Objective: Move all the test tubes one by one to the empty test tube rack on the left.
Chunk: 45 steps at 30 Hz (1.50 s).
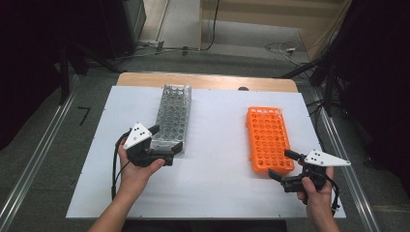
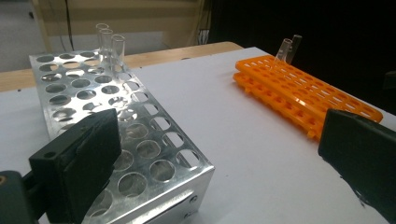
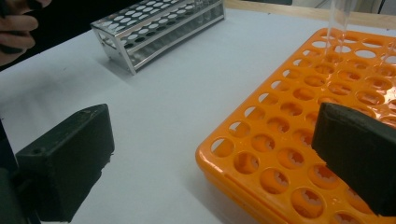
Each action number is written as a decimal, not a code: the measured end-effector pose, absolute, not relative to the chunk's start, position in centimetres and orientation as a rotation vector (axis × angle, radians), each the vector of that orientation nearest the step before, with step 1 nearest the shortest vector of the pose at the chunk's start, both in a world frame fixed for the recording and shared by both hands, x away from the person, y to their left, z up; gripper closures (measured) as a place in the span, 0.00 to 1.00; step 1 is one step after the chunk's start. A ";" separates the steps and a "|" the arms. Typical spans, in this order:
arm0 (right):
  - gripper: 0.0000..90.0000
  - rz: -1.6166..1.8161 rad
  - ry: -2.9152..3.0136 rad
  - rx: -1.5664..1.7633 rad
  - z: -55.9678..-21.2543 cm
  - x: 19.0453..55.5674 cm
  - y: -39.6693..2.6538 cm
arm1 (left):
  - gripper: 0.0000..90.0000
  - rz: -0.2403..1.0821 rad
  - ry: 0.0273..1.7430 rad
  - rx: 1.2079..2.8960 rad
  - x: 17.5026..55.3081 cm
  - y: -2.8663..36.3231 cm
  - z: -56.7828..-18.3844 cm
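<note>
A silver metal tube rack [image 1: 172, 117] lies left of centre on the white board, with three clear glass tubes [image 2: 110, 43] standing at its far end. An orange plastic tube rack [image 1: 267, 137] lies to the right, with two clear tubes [image 2: 288, 47] at its far end; one tube [image 3: 338, 18] rises at the top of the right gripper view. My left gripper [image 1: 163, 144] is open at the metal rack's [image 2: 116, 116] near end, one jaw over its corner. My right gripper [image 1: 282, 164] is open at the orange rack's [image 3: 308, 126] near right corner, and its jaws hold nothing.
The white board [image 1: 212, 179] lies on a wooden table whose far edge [image 1: 208, 80] shows beyond it. Metal rails run along both sides of the floor. Cables lie on the floor behind the table. Bare board separates the two racks.
</note>
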State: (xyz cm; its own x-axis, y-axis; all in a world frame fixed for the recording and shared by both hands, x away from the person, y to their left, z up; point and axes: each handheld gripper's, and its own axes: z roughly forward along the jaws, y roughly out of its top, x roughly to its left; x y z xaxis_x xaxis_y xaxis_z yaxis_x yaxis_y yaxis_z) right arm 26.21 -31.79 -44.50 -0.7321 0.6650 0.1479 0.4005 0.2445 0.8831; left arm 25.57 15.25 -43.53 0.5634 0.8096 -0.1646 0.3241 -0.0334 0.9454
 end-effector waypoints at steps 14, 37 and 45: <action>0.00 1.454 2.231 1.041 -43.4 29.0 -32.2 | 0.00 0.487 0.971 1.595 22.8 17.0 -44.4; 0.04 1.377 2.180 1.238 -42.3 37.4 -32.6 | 0.00 0.463 0.980 1.607 22.6 16.7 -45.1; 0.22 1.290 2.118 1.366 -43.2 39.9 -32.4 | 0.00 0.437 0.971 1.619 22.7 16.7 -45.2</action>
